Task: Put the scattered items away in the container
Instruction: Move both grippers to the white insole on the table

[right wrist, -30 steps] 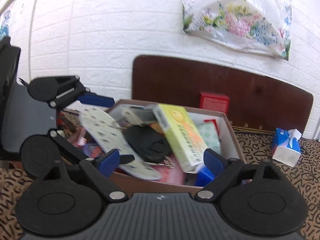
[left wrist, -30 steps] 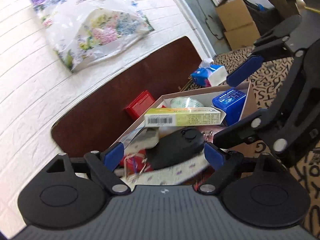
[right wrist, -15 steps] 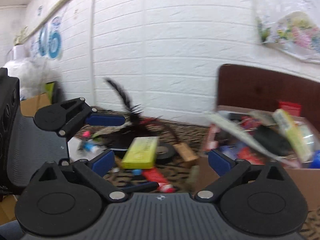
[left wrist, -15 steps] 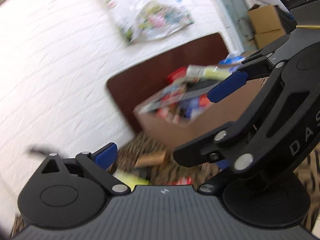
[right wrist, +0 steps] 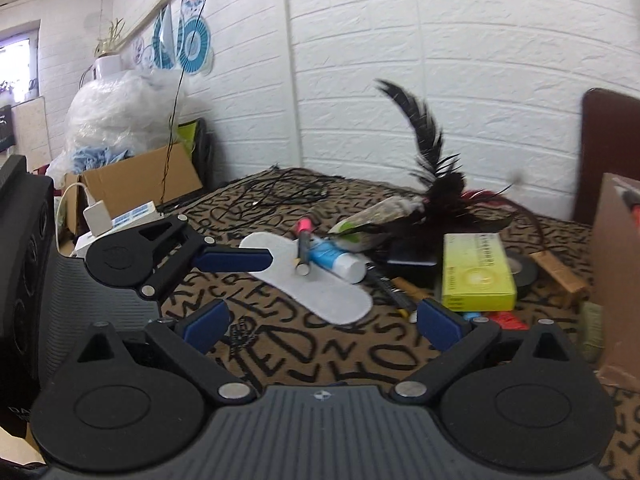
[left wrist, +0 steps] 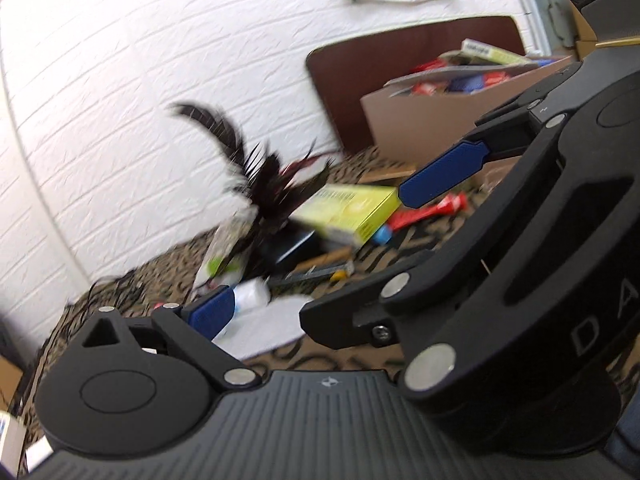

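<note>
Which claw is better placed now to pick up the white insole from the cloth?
Probably the left claw: it is open and empty, and its upper finger reaches the white insole. The right claw, also open, is farther back.

"DA" shows on the right gripper's (left wrist: 436, 184) black body; cloth (right wrist: 304, 356) lettering reads as loose letters

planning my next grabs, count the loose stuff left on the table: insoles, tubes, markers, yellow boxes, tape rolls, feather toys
insole: 1
tubes: 2, white tube and red tube
marker: 1
yellow box: 1
tape roll: 1
feather toy: 1
total: 7
</note>
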The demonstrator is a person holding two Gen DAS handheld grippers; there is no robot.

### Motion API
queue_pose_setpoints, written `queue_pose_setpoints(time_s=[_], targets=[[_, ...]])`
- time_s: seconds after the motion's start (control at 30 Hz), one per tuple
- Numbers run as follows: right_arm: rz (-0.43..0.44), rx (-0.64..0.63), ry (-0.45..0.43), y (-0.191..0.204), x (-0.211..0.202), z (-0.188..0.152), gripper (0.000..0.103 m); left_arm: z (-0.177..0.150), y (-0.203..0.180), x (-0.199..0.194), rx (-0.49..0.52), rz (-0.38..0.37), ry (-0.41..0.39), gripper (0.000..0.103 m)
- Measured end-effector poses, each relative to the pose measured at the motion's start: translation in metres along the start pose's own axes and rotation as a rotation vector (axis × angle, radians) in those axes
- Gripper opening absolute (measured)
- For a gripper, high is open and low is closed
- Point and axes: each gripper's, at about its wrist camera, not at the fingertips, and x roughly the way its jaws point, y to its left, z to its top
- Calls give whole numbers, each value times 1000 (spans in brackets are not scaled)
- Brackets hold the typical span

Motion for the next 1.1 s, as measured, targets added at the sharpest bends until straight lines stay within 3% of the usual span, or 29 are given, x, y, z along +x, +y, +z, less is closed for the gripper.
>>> queue_pose_setpoints(time_s=[0.13,0.4,0.6,0.9,1.0,1.1], targets=[[21,-26,1,11,24,7,102,-9,17,7,-24,38,29,102],[75,-67,39,23,81,22,85,-27,52,39,-5,92,117,102],[50,-84,97,8,97,19,85,-29,52,49,57,68,109,103],[76,-162,216,-14,129,16,85,-43,99,59,22,79,168,103],[86,-174,236,-15,138,16,85,-52,121,62,-4,49,182,103],[103,-176,238,-14,145,15,94,-58,140,63,-49,-61,192,103]])
